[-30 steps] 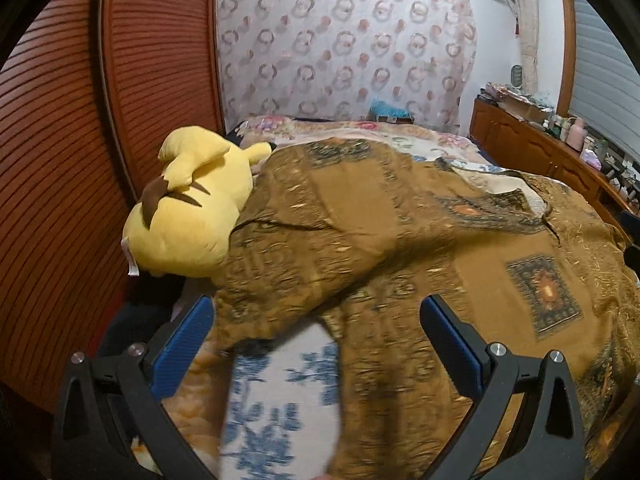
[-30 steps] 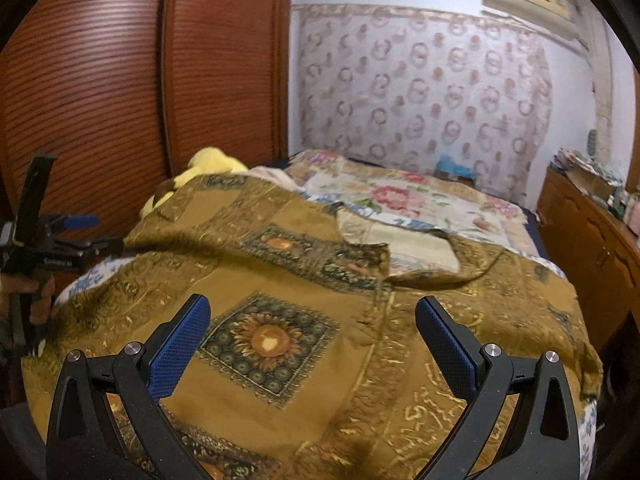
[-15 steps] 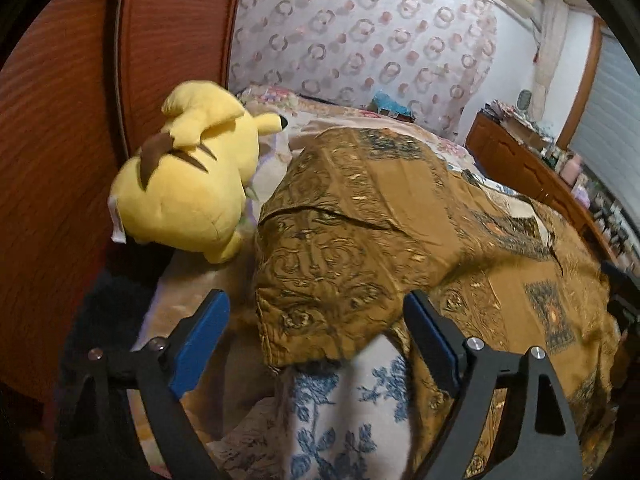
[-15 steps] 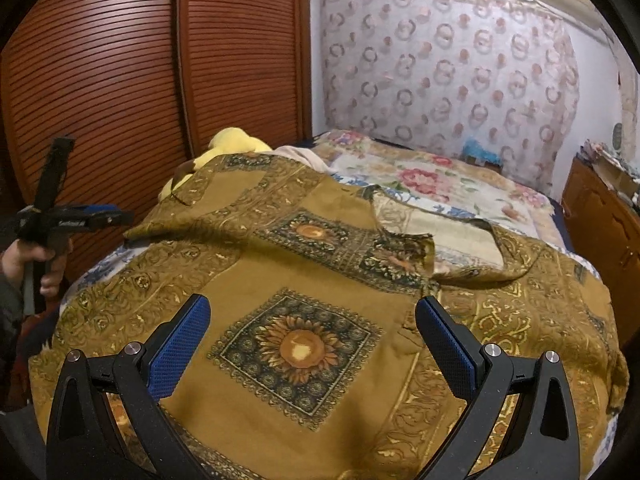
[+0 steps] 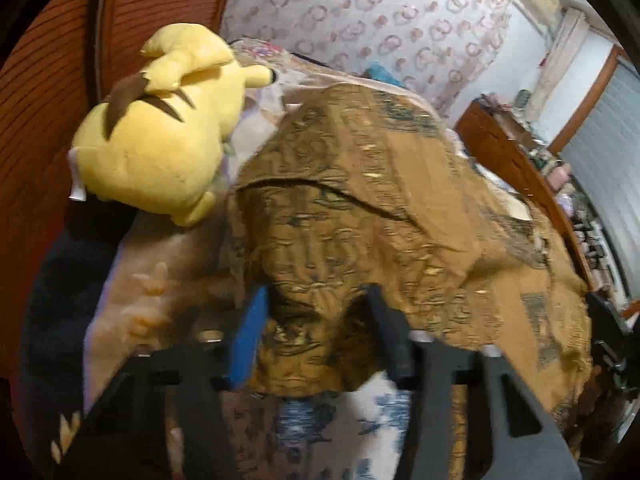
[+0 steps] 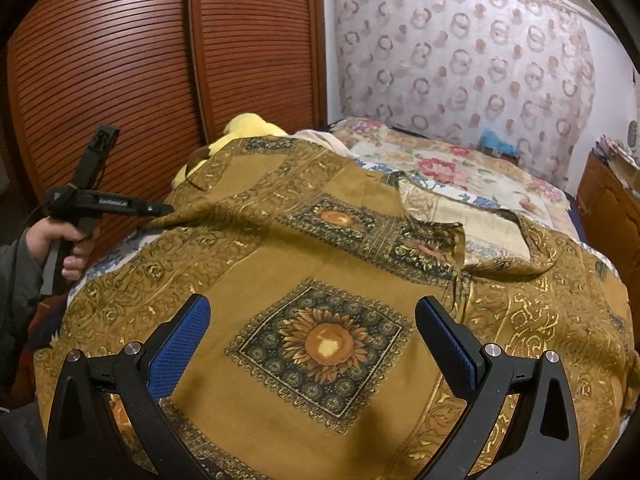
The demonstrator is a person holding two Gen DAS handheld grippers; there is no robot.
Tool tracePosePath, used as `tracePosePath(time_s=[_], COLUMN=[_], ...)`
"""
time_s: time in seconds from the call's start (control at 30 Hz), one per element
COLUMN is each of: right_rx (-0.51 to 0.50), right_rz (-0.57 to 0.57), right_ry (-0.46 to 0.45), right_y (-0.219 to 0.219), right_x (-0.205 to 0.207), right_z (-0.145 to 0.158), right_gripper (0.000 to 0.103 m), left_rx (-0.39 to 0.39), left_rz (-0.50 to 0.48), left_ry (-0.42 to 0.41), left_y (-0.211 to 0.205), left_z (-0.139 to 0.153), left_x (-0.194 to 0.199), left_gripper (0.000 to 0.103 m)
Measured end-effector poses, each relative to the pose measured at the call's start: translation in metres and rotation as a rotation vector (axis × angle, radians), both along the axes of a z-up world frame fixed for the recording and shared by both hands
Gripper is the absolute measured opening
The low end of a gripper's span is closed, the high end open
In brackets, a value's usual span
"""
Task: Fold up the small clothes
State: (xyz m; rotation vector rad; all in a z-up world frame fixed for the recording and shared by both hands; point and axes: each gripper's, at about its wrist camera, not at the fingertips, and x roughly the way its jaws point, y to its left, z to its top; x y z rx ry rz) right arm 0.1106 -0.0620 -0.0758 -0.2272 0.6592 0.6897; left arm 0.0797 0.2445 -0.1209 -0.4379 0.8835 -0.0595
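Observation:
A mustard-brown patterned garment [image 5: 360,200] [image 6: 320,264] lies spread over the bed, its sunflower square in front of my right gripper [image 6: 312,306]. That gripper hovers open just above the cloth with nothing between its fingers. My left gripper [image 5: 316,296] [image 6: 160,210] is at the garment's left sleeve end. Its jaws are closing with the bunched sleeve edge between them. The left wrist view is blurred, so I cannot see the pads pressing the cloth.
A yellow plush toy [image 5: 160,140] [image 6: 244,128] lies by the sleeve, against the slatted wooden wardrobe doors [image 6: 120,80]. Under the garment is a floral quilt [image 6: 440,164]. A wooden dresser [image 6: 612,200] stands along the right side. A person's hand [image 6: 72,248] holds the left gripper.
My left gripper has moved forward and down to the sleeve end and its jaws have narrowed around the edge. The right gripper has dipped slightly toward the cloth, still open.

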Motion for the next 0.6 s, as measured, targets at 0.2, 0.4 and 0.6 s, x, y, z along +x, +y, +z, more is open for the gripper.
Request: tracePosePath(time_s=[0.2,0.4,0.6], right_rx=[0.017,0.023,0.032], right_rz=[-0.008,-0.019,-0.034], right_ry=[-0.008,-0.008,-0.002], right_y=[-0.007,-0.011,-0.017], right_x=[-0.008,-0.009,-0.004], right_z=[0.002,0.002,0.001], right_gripper=[0.103,0.103,0.103], left_rx=[0.095,0.139,0.195], left_rz=[-0.011,0.000,-0.071], left_ry=[0.009,-0.060,-0.158], left_y=[-0.005,-0.005,-0.038], left_z=[0.005,0.022,0.063], left_x=[0.001,-0.009,-0.005], left_gripper=[0.017,0.000,0.000])
